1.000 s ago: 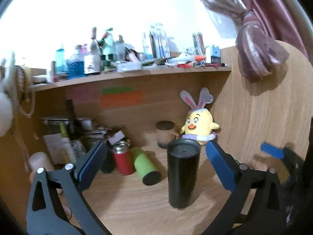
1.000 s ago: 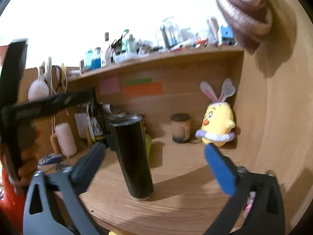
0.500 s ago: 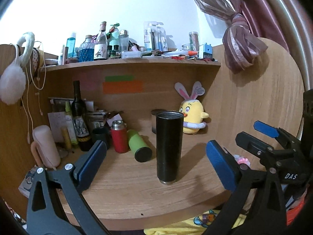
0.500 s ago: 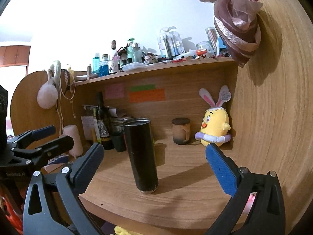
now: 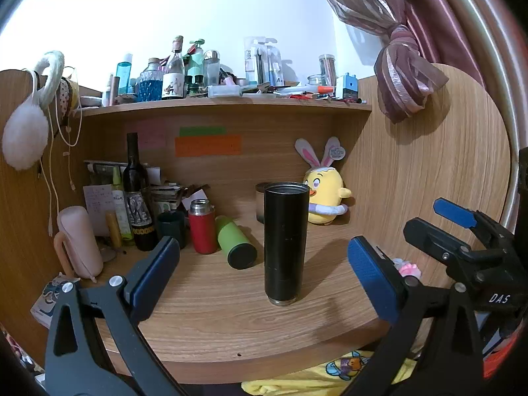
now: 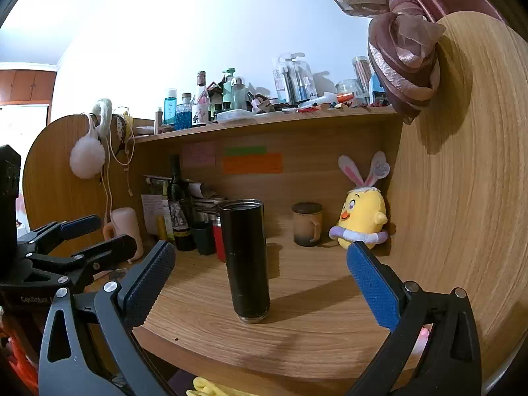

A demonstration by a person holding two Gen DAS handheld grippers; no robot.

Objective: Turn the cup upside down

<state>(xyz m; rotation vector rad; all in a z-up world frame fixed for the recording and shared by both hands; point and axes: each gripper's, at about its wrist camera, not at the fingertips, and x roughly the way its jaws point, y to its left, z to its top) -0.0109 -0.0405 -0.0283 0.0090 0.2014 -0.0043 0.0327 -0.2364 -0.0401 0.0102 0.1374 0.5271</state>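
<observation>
Your black cup (image 5: pixel 284 242) stands upright on the wooden worktop (image 5: pixel 211 316), open rim up and narrower metal base down. From your left tongs (image 5: pixel 264 272) it sits dead centre between the two blue pads, out ahead of the tips and touching neither. Those left tongs are spread wide and gripping nothing, with bare wood between each pad and the cup.

Over in the right wrist view, your right tongs (image 6: pixel 260 275) are splayed just as wide and just as empty. The cup (image 6: pixel 246 260) shows between these pads too, a shade nearer the left-hand pad, again beyond the tips and clear of both.

Both tongs point level across the worktop towards the back panel, held low near the front edge. You've got them side by side: the right tongs (image 5: pixel 462 241) poke into the right edge of the left view, and the left tongs (image 6: pixel 69 247) sit at the left edge of the right view.

Behind the cup, a brown mug (image 6: pixel 308 223) stands near the back, with the yellow bunny-eared chick plush (image 6: pixel 363 219) beside it against the side wall. To the cup's left, a green bottle (image 5: pixel 236 242) lies on its side just beside a red flask (image 5: pixel 202 226), and a dark wine bottle (image 5: pixel 137 194) stands further back.
</observation>
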